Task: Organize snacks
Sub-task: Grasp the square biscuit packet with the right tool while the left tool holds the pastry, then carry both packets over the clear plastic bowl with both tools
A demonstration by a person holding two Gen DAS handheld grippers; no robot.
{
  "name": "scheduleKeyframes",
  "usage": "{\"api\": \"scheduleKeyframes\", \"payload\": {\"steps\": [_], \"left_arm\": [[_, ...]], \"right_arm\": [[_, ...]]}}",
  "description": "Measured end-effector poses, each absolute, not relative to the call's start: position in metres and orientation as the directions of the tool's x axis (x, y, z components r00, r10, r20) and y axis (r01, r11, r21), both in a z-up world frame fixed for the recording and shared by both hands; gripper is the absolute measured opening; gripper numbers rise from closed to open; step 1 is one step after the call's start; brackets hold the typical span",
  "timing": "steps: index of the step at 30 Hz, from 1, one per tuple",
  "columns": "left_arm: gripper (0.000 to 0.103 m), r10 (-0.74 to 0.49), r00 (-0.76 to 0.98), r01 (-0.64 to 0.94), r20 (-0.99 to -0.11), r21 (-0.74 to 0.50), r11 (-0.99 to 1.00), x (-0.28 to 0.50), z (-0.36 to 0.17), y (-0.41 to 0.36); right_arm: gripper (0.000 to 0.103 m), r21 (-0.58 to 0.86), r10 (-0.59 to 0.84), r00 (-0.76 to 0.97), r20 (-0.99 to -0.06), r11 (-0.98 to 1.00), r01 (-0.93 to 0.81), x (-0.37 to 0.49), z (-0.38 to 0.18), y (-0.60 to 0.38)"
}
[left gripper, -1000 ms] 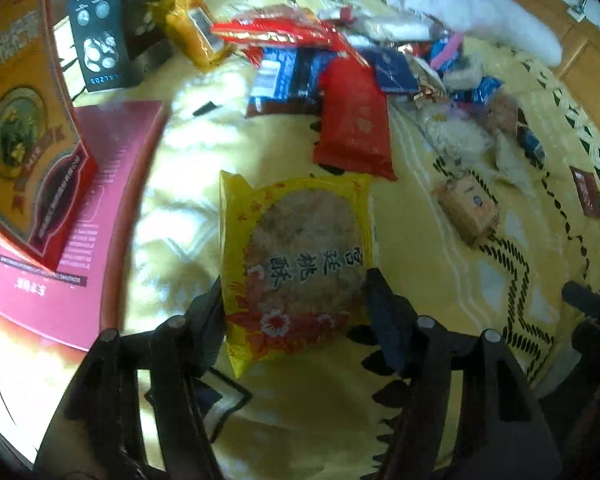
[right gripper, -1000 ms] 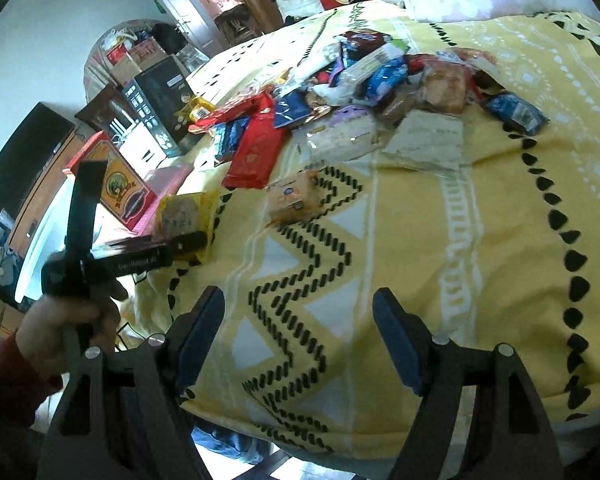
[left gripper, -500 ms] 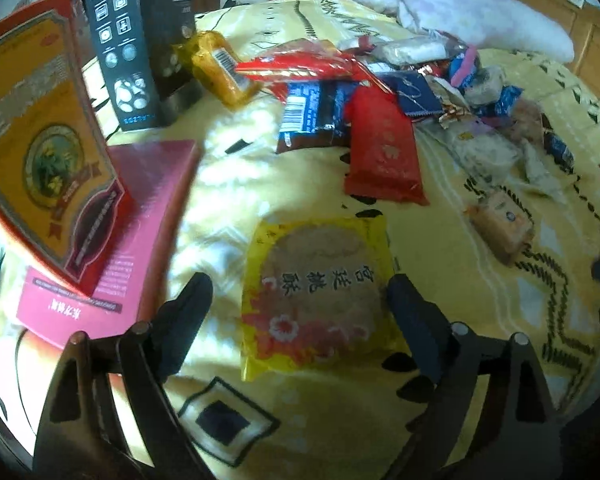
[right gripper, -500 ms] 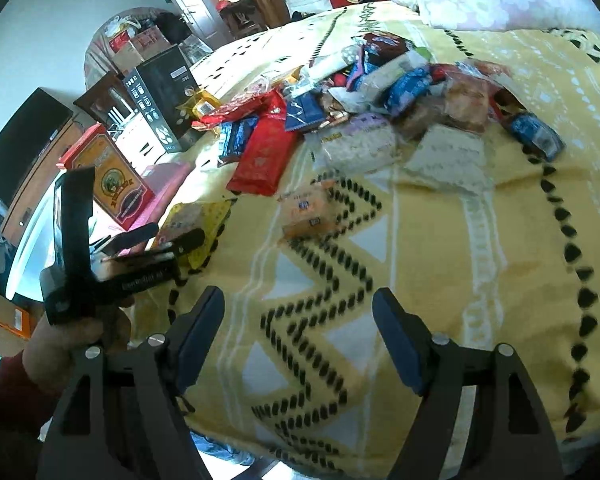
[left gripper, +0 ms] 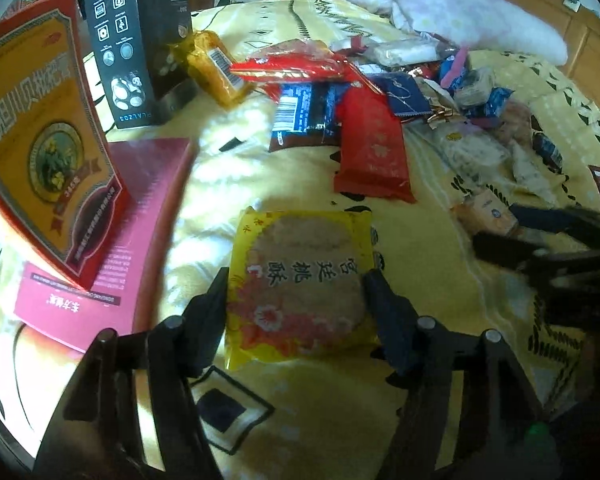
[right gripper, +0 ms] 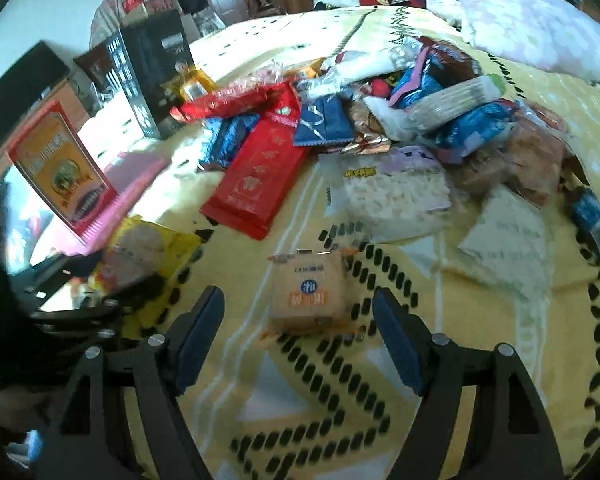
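In the left wrist view, the left gripper (left gripper: pixel 296 292) is sitting low in the centre of the frame, its jaws closing around a yellow pastry pack (left gripper: pixel 300 284) lying flat on the yellow bedspread (left gripper: pixel 420 264). Both dark pads are lying against the pack's side edges, though whether they are pressing on it cannot be told for sure. A flat pink box (left gripper: pixel 128 232) is lying at the left, with an orange box (left gripper: pixel 40 152) standing tilted on it and a black box (left gripper: pixel 140 44) upright behind. A red pack (left gripper: pixel 372 148) is lying above the pastry pack, at the near edge of the snack pile (left gripper: pixel 440 92) spreading across the upper right.

In the right wrist view, the right gripper (right gripper: pixel 298 328) is hanging at lower centre with its fingers well apart and nothing clamped. A small tan pack (right gripper: pixel 308 292) is lying on the bedspread between and just beyond the fingertips, touching neither. The pastry pack (right gripper: pixel 148 252) is showing at the left edge, by the left gripper.
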State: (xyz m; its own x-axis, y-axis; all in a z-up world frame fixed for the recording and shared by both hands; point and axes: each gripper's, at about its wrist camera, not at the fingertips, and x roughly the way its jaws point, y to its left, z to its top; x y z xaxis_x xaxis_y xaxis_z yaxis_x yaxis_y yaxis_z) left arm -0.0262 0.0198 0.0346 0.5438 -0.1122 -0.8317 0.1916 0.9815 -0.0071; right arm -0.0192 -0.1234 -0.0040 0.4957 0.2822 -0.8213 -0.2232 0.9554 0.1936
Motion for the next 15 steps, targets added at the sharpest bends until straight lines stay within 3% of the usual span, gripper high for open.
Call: {"api": "scheduleKeyframes", "payload": {"steps": [1,5,9,15], "left_arm": [[0.066,-0.113,0.545,0.193,-0.831,-0.007,0.981,-0.027,0.037,0.020],[0.066,-0.118,0.557,0.191,-0.822,-0.011,0.982,-0.029,0.048,0.021],[0.066,-0.140,0.593,0.196,-0.793,-0.026,0.980,-0.033,0.070,0.020],[0.066,-0.177,0.677,0.225,-0.714,-0.028,0.974,-0.043,0.119,0.017]], "right_arm": [[0.079,0.194,0.279,0.484,-0.829,0.956,-0.220,-0.018,-0.009,-0.123],[0.057,0.178,0.250,0.499,-0.830,0.966,-0.188,-0.020,-0.012,-0.128],[0.045,0.192,0.255,0.527,-0.811,0.966,-0.173,-0.026,0.001,-0.136],[0.044,0.191,0.253,0.601,-0.758,0.967,-0.166,-0.042,0.040,-0.144]]}}
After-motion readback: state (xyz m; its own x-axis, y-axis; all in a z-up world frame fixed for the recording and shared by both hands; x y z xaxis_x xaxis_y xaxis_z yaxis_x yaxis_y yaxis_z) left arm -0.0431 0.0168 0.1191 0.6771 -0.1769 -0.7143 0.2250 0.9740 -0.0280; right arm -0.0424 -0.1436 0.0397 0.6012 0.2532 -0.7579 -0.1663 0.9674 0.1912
